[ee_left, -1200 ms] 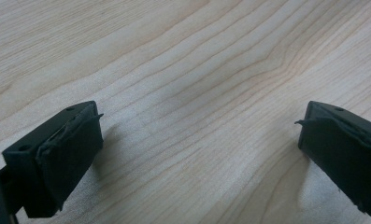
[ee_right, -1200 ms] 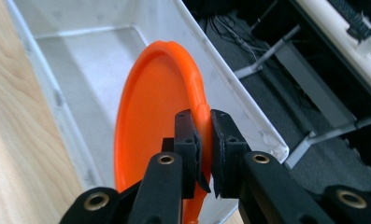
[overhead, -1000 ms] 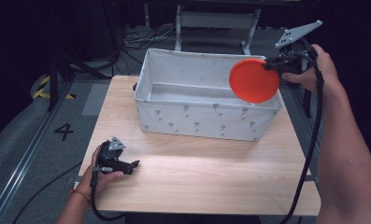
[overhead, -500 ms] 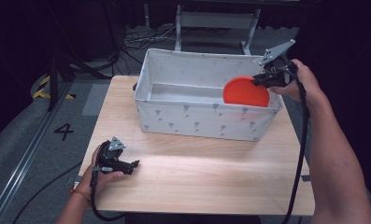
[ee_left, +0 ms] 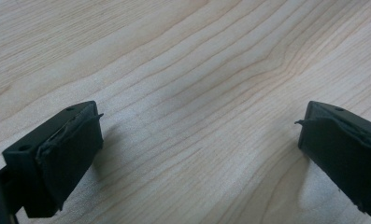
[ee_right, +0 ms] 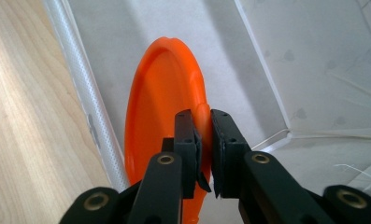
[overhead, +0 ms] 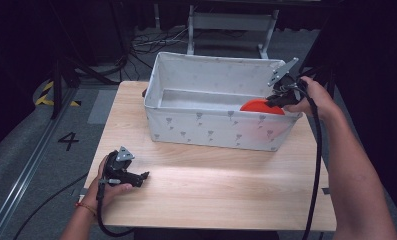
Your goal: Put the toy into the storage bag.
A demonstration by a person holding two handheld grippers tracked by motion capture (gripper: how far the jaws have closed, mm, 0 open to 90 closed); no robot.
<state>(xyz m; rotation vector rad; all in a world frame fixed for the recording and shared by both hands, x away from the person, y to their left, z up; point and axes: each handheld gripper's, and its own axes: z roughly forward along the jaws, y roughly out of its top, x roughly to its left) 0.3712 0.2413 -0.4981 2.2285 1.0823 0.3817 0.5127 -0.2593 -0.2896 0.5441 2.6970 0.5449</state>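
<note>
An orange plate [overhead: 262,106] stands on edge inside the white fabric bin [overhead: 206,127], near its right end and close to the front wall. My right gripper [overhead: 273,100] is shut on the plate's rim [ee_right: 203,116]; in the right gripper view the plate [ee_right: 162,107] hangs down along the bin's front wall. My left gripper [overhead: 145,176] rests low on the wooden table [overhead: 226,185] at the front left, held by a hand. Its jaws stand wide apart over bare wood [ee_left: 197,93], with nothing between them.
The bin takes up the back middle of the table, its floor [overhead: 201,98] bare apart from the plate. Cables trail from both grippers. Beyond the table are a dark floor, a metal frame [overhead: 231,22] and a floor mark "4" [overhead: 68,141].
My right gripper has carried the orange plate from above the bin's right rim down into the bin. The left gripper has stayed put.
</note>
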